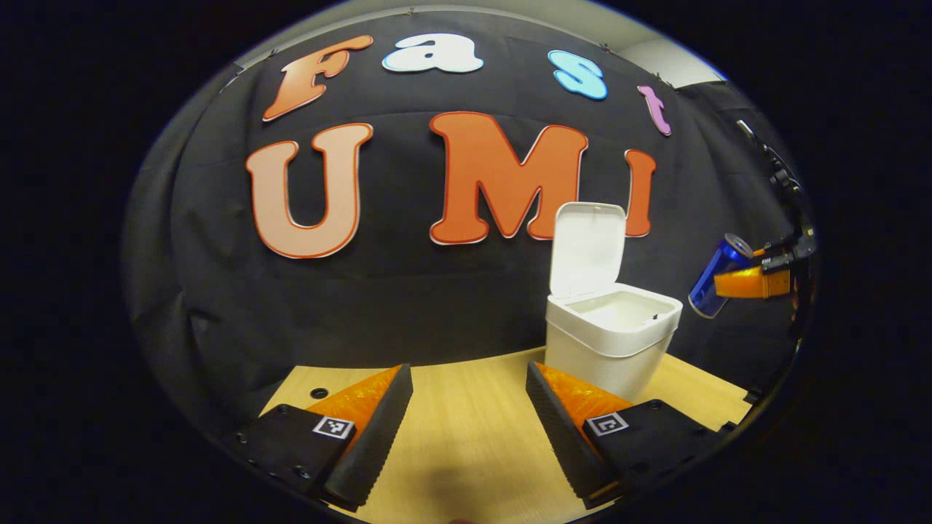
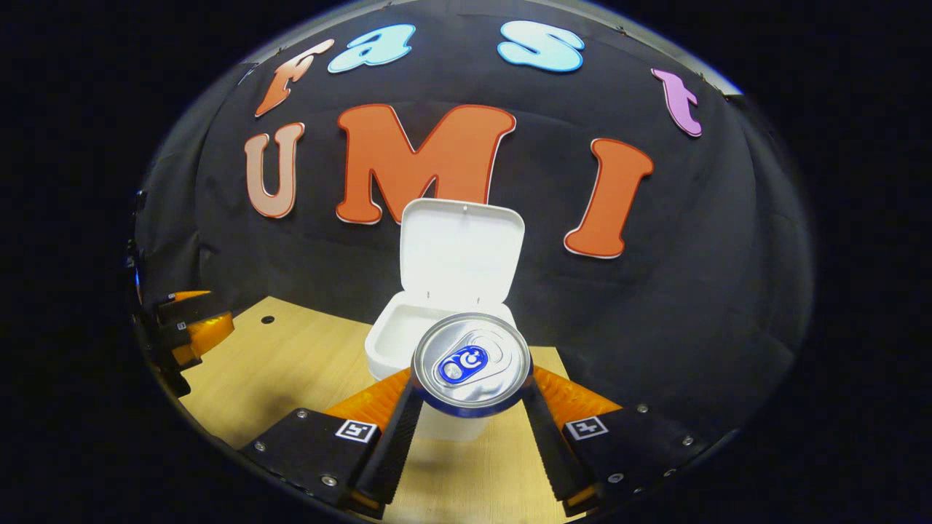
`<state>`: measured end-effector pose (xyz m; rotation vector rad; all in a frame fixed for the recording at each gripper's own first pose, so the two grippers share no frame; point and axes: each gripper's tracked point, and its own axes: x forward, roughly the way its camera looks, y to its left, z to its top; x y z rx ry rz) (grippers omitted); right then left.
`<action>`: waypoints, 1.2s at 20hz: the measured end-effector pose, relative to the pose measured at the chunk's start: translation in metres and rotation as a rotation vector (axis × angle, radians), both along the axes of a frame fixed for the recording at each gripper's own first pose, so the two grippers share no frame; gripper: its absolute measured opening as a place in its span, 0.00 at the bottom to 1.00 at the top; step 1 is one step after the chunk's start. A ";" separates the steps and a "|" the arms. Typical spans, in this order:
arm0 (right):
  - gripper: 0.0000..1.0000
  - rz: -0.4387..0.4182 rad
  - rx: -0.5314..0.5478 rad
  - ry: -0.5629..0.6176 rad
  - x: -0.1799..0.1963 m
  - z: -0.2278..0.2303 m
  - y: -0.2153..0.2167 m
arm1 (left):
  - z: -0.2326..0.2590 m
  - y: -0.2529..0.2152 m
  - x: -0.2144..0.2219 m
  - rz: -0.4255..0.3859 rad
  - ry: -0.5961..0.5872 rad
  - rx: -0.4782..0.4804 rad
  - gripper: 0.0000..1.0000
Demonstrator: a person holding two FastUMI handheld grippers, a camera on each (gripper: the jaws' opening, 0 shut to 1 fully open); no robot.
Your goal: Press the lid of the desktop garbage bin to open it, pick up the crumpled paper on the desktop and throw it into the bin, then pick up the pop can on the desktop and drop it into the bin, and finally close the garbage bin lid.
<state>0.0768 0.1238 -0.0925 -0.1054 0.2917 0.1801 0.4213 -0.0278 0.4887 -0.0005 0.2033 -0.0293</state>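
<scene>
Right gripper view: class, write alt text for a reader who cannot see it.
The right gripper grips a pop can, its top facing the camera, before a white desktop garbage bin with its lid raised, on a wooden table.

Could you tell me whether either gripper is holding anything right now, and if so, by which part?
The right gripper holds the pop can by its side wall, just below the top rim. The left gripper is open and holds nothing.
</scene>
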 end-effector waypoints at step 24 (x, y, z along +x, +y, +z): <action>0.81 0.021 -0.004 0.081 0.106 -0.062 0.052 | -0.018 0.120 -0.093 0.334 0.091 0.067 0.99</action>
